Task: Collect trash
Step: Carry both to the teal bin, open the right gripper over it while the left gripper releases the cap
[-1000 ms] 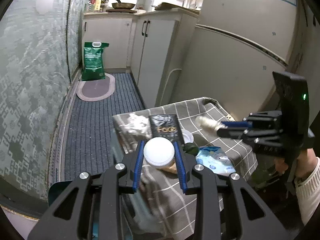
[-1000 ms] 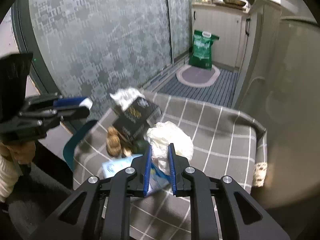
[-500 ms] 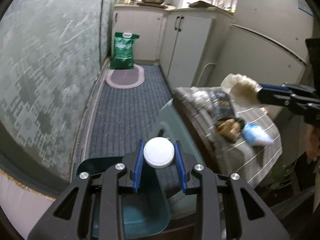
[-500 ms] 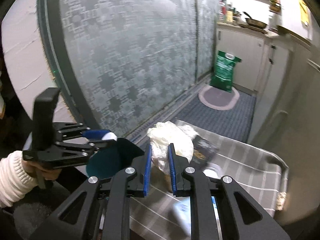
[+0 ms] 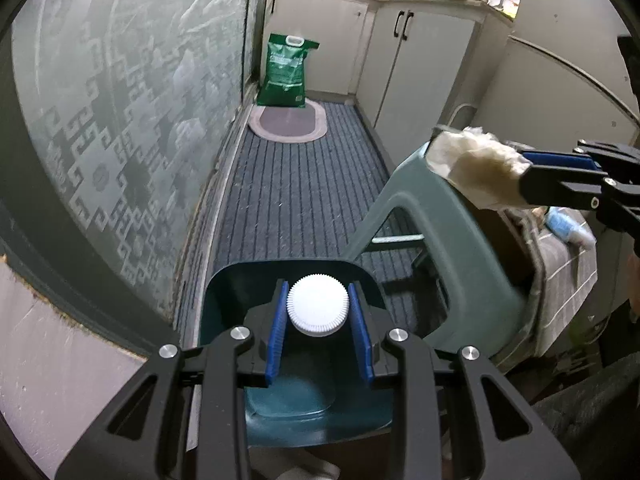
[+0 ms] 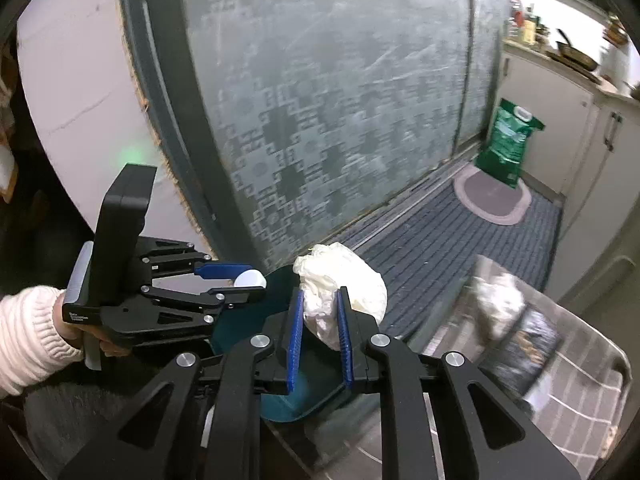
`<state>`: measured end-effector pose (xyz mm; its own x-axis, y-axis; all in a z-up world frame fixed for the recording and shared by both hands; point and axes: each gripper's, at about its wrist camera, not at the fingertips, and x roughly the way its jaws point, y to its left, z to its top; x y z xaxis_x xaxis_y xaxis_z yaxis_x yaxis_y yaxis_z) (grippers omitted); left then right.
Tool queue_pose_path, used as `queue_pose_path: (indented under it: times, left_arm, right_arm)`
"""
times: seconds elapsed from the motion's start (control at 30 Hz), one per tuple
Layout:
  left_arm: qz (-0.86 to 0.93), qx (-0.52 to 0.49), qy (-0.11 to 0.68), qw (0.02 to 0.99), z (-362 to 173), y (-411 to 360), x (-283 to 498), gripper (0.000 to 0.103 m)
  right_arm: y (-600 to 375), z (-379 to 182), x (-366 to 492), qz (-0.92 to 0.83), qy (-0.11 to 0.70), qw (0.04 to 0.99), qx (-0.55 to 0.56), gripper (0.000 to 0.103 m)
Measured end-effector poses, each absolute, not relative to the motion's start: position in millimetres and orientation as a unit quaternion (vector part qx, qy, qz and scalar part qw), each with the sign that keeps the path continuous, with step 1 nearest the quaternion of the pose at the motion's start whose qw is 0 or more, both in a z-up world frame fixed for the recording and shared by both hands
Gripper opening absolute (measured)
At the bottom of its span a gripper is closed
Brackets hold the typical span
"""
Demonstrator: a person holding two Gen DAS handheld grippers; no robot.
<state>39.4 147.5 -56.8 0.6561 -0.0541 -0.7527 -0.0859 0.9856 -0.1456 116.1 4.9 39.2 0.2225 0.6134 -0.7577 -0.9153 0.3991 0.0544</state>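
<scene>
The left gripper (image 5: 318,312) is clenched on a white ribbed cap (image 5: 317,305), its 2 blue pads pressing the cap's sides. Cap and gripper hang directly over the open mouth of a dark teal bin (image 5: 288,412), whose swing lid (image 5: 448,240) is tipped up to the right. From the right wrist view the same gripper (image 6: 244,280) shows side-on with the cap (image 6: 250,279) at its tip, held by a hand (image 6: 80,332) in a cream knit sleeve (image 6: 28,336).

The right gripper (image 6: 318,312) is clamped tight on a crumpled white tissue wad (image 6: 340,292), which bulges out above and to the right of the pads. It sits over the teal bin (image 6: 304,396), just beside the left gripper. In the left wrist view this gripper (image 5: 528,168) reaches in from the right edge, with the wad (image 5: 472,168) held above the raised lid.

Right of the bin stands a small table under a grey checked cloth (image 6: 580,412). More litter lies on it: another white wad (image 6: 496,300), blurred, and a dark packet (image 6: 524,344). A blue-and-white wrapper (image 5: 568,228) shows at the table's edge.

Farther off, a green bag (image 5: 286,70) stands by an oval mat (image 5: 288,122) on a striped grey runner (image 5: 296,200), beside a patterned frosted-glass door (image 6: 320,100) and white cabinets (image 5: 416,60).
</scene>
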Motion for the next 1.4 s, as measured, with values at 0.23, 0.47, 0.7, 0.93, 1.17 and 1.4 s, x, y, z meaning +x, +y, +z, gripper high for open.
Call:
queue_pose_path:
  times: [0.23,0.47,0.7,0.93,1.17,1.4]
  left_arm:
    - [0.02,-0.081,0.434,0.897,-72.4,163.3,28.6,0.032]
    - [0.033,-0.093,0.433,0.896,-69.4,181.7,15.7,0.032]
    - [0.033,-0.097,0.434,0.895,-69.6,188.4,10.9,0.032]
    - [0.022,-0.094,0.435,0.895,-70.7,180.9,17.9,0.032]
    - [0.014,-0.087,0.439,0.894,-72.9,166.9,32.7,0.032]
    - [0.008,-0.084,0.44,0.894,-75.7,149.5,55.9,0.033]
  right_arm:
    - [47.5,12.8,103.2,0.52,0.384,0.725,-0.239,0.016]
    - [73.1,-18.4,97.3,0.525,0.421,0.696,-0.252,0.027]
    - [78.7,-23.8,100.2,0.521,0.431,0.695,-0.245,0.038]
    - [68.3,-17.9,104.2,0.514,0.425,0.705,-0.241,0.04]
    - [41.9,-1.8,113.4,0.509,0.412,0.722,-0.222,0.042]
    - [4.8,11.6,123.9,0.498,0.404,0.74,-0.205,0.042]
